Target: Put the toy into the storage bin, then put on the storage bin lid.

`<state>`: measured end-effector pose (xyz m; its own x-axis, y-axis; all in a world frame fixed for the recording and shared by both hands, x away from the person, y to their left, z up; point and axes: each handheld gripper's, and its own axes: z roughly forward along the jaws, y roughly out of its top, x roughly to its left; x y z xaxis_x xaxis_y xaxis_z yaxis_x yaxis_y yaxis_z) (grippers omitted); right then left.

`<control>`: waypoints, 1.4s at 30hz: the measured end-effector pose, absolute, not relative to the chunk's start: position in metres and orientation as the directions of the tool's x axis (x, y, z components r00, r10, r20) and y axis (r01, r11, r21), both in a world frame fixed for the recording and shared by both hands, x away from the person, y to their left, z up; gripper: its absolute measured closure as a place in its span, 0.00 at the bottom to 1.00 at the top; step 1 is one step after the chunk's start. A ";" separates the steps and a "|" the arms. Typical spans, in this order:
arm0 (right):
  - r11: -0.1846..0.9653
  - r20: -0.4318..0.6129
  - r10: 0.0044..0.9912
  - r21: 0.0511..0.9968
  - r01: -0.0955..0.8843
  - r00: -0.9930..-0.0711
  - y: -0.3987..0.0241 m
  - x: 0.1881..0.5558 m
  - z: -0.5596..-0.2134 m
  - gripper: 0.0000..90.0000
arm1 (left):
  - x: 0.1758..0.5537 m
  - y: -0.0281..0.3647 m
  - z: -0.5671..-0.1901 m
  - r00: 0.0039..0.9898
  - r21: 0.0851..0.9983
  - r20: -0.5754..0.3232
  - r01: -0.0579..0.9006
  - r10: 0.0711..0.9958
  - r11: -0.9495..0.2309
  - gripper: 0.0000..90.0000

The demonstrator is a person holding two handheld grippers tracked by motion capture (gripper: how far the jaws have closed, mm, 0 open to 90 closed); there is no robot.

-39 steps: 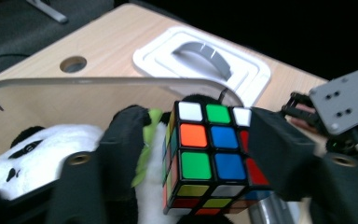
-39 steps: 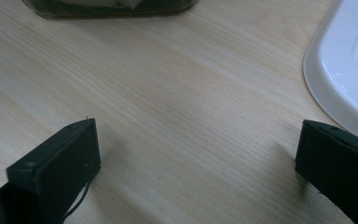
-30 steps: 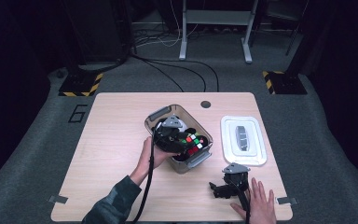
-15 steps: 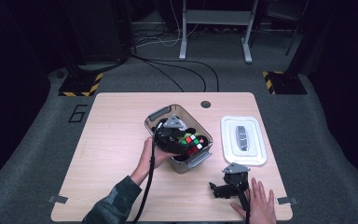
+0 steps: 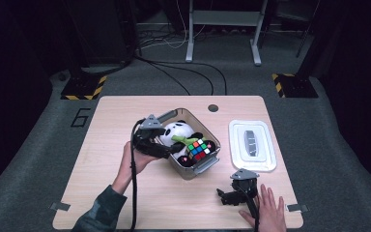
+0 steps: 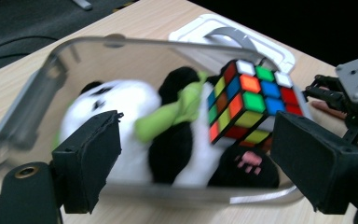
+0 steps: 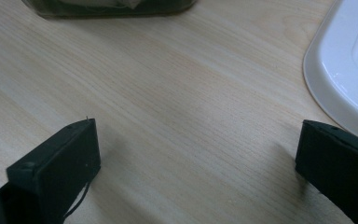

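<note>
Hovering at the bin's (image 5: 207,166) 9 o'clock rim, the left gripper (image 5: 166,151) has just been opening its jaws; they stand wide with nothing between the pads. Inside the bin, the panda (image 6: 135,116) lies along the floor, and the cube (image 6: 249,100) rests on it at the 3 o'clock end. At the bin's 3 o'clock, well apart, lies the lid (image 5: 252,145). At its 5 o'clock, the right gripper (image 5: 226,197) rests on the table (image 5: 101,145), jaws spread and empty.
</note>
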<state>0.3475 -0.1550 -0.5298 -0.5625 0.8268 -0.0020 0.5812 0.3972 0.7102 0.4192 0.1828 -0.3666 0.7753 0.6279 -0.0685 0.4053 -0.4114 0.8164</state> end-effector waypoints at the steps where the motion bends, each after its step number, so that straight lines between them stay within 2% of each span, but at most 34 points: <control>1: 0.397 -0.002 0.827 0.710 0.581 -0.562 -0.155 0.348 -0.530 0.00 | 0.419 0.189 -0.368 0.771 0.816 -0.064 0.406 0.634 -0.412 0.17; 12: 0.397 -0.002 0.827 0.710 0.582 -0.562 -0.155 0.348 -0.530 0.00 | 0.410 0.246 -0.398 0.705 0.777 -0.066 0.480 0.706 -0.407 0.16; 23: 0.397 -0.002 0.827 0.710 0.582 -0.562 -0.155 0.348 -0.530 0.00 | 0.402 0.294 -0.449 0.630 0.739 -0.083 0.559 0.772 -0.377 0.12; 30: 0.397 -0.002 0.827 0.710 0.581 -0.562 -0.155 0.348 -0.530 0.00 | 0.401 0.324 -0.489 0.543 0.713 -0.100 0.623 0.834 -0.321 0.09; 33: 0.397 -0.002 0.827 0.710 0.581 -0.562 -0.155 0.348 -0.530 0.00 | 0.401 0.337 -0.501 0.497 0.702 -0.078 0.643 0.864 -0.306 0.08; 39: 0.396 -0.001 0.827 0.710 0.582 -0.562 -0.155 0.348 -0.530 0.00 | 0.402 0.345 -0.521 0.477 0.680 -0.084 0.669 0.875 -0.299 0.12; 42: 0.397 -0.002 0.827 0.710 0.582 -0.562 -0.155 0.348 -0.530 0.00 | 0.399 0.346 -0.525 0.466 0.715 -0.061 0.637 0.883 -0.286 0.12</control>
<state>0.3476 -0.1549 -0.5297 -0.5623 0.8269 -0.0018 0.5815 0.3970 0.7101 0.3989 0.3456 -0.5253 0.4656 0.8829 -0.0613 0.6372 -0.2864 0.7155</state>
